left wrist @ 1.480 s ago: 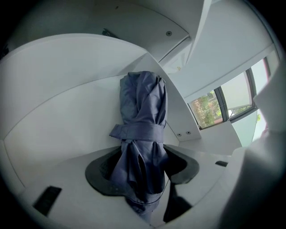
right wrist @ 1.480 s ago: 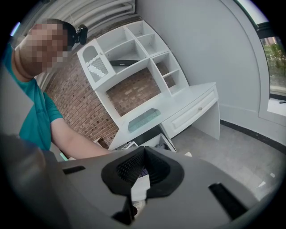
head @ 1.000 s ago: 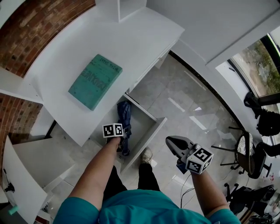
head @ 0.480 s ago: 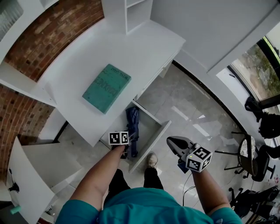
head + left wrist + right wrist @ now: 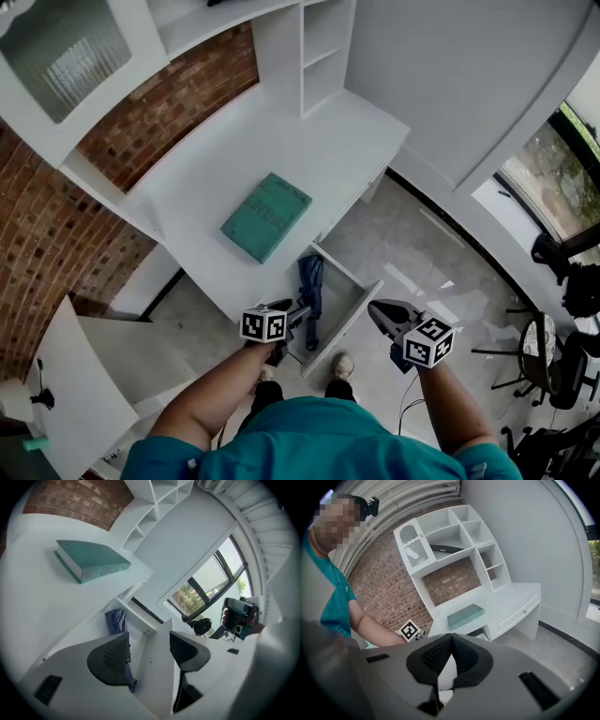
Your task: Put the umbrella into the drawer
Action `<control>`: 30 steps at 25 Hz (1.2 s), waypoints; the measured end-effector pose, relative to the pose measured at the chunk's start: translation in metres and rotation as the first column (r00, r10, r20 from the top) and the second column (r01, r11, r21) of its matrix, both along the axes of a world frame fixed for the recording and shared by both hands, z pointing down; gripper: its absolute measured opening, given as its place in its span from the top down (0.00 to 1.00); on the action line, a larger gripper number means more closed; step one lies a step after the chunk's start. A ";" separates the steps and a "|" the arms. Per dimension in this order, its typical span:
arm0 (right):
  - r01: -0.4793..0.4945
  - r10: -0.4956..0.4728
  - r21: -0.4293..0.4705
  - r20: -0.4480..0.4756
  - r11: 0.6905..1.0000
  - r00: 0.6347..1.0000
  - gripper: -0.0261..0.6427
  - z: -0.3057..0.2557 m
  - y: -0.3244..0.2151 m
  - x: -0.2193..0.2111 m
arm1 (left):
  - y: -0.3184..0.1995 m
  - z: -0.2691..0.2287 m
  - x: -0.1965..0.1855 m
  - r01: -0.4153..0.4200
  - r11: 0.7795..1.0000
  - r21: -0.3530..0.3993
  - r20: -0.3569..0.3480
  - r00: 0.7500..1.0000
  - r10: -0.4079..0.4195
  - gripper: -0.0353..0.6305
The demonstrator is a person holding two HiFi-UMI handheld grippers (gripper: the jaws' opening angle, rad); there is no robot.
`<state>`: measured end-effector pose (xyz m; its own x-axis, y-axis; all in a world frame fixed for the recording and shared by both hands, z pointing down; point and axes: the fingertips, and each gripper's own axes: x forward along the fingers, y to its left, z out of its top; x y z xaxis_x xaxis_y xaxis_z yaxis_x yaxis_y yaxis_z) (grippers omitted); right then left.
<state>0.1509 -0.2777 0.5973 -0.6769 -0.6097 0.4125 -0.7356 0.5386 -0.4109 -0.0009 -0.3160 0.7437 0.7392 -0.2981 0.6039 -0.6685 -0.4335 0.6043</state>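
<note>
Here, the folded dark blue fabric umbrella (image 5: 309,286) lies inside the open white drawer (image 5: 347,314).
My left gripper (image 5: 150,644) hovers at the drawer's near end, jaws wide and empty. My right gripper (image 5: 451,641), jaws pressed together on nothing, hangs over grey tiled floor (image 5: 422,244), apart from the drawer front. The umbrella hugs the white desk's (image 5: 309,150) edge, with bare drawer bottom beside it.

The drawer (image 5: 351,315) is pulled out and open on top, so there is room to reach in. The umbrella (image 5: 310,287) fills the drawer's left side. The surface (image 5: 328,159) covers its back.
</note>
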 end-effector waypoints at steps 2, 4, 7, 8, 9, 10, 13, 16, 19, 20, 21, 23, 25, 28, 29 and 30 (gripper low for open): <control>0.005 -0.005 0.010 -0.002 1.000 1.000 0.93 -0.008 -0.002 -0.007 | 0.003 -0.025 -0.010 -0.003 0.999 0.042 -0.039 0.999 0.005 0.53; 0.011 -0.011 0.020 -0.006 1.000 1.000 0.93 -0.016 -0.003 -0.013 | 0.005 -0.051 -0.022 0.000 0.996 0.092 -0.074 0.997 0.007 0.53; 0.021 -0.021 0.035 -0.019 0.999 1.000 0.93 -0.029 -0.006 -0.018 | 0.004 -0.091 -0.043 0.020 0.985 0.174 -0.113 0.994 0.000 0.54; 0.024 -0.023 0.041 -0.023 0.999 0.999 0.93 -0.034 -0.006 -0.019 | 0.003 -0.104 -0.050 0.024 0.979 0.204 -0.119 0.993 0.000 0.54; 0.025 -0.024 0.048 -0.026 0.999 0.999 0.93 -0.039 -0.007 -0.020 | 0.003 -0.116 -0.057 0.025 0.971 0.236 -0.120 0.993 0.004 0.55; 0.026 -0.024 0.055 -0.029 0.998 0.999 0.93 -0.044 -0.008 -0.021 | 0.003 -0.127 -0.063 0.023 0.963 0.267 -0.121 0.993 0.010 0.56; 0.029 -0.026 0.077 -0.035 0.997 0.999 0.93 -0.058 -0.011 -0.022 | 0.004 -0.158 -0.080 0.015 0.936 0.351 -0.117 0.993 0.028 0.59; 0.035 -0.031 0.096 -0.040 0.995 0.999 0.93 -0.070 -0.012 -0.023 | 0.008 -0.184 -0.093 0.005 0.909 0.416 -0.121 0.991 0.050 0.62; 0.038 -0.033 0.113 -0.043 0.993 0.998 0.93 -0.081 -0.012 -0.026 | 0.012 -0.208 -0.102 0.018 0.884 0.466 -0.149 0.987 0.058 0.67; 0.040 -0.035 0.117 -0.043 0.992 0.998 0.93 -0.085 -0.012 -0.027 | 0.013 -0.215 -0.105 0.027 0.875 0.483 -0.159 0.986 0.057 0.69; 0.041 -0.036 0.122 -0.043 0.992 0.998 0.93 -0.088 -0.011 -0.027 | 0.014 -0.222 -0.108 0.036 0.865 0.501 -0.168 0.984 0.056 0.70; 0.045 -0.040 0.130 -0.042 0.990 0.998 0.93 -0.093 -0.010 -0.028 | 0.017 -0.234 -0.112 0.053 0.841 0.538 -0.180 0.982 0.054 0.74; 0.051 -0.046 0.137 -0.041 0.989 0.998 0.93 -0.097 -0.009 -0.031 | 0.020 -0.243 -0.118 0.070 0.822 0.566 -0.190 0.981 0.048 0.78; 0.060 -0.054 0.145 -0.041 0.988 0.998 0.93 -0.100 -0.008 -0.035 | 0.023 -0.253 -0.127 0.095 0.795 0.599 -0.202 0.979 0.036 0.86; 0.061 -0.056 0.146 -0.040 0.987 0.998 0.93 -0.101 -0.007 -0.037 | 0.024 -0.256 -0.130 0.101 0.787 0.609 -0.205 0.978 0.034 0.89; 0.062 -0.057 0.147 -0.039 0.987 0.998 0.93 -0.101 -0.006 -0.039 | 0.026 -0.259 -0.132 0.106 0.780 0.617 -0.209 0.977 0.033 0.90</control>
<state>0.1124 -0.2836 0.4962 -0.7008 -0.6247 0.3444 -0.7126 0.6352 -0.2979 -0.1326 -0.2900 0.4850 0.8018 -0.5854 0.1198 -0.5882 -0.7379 0.3310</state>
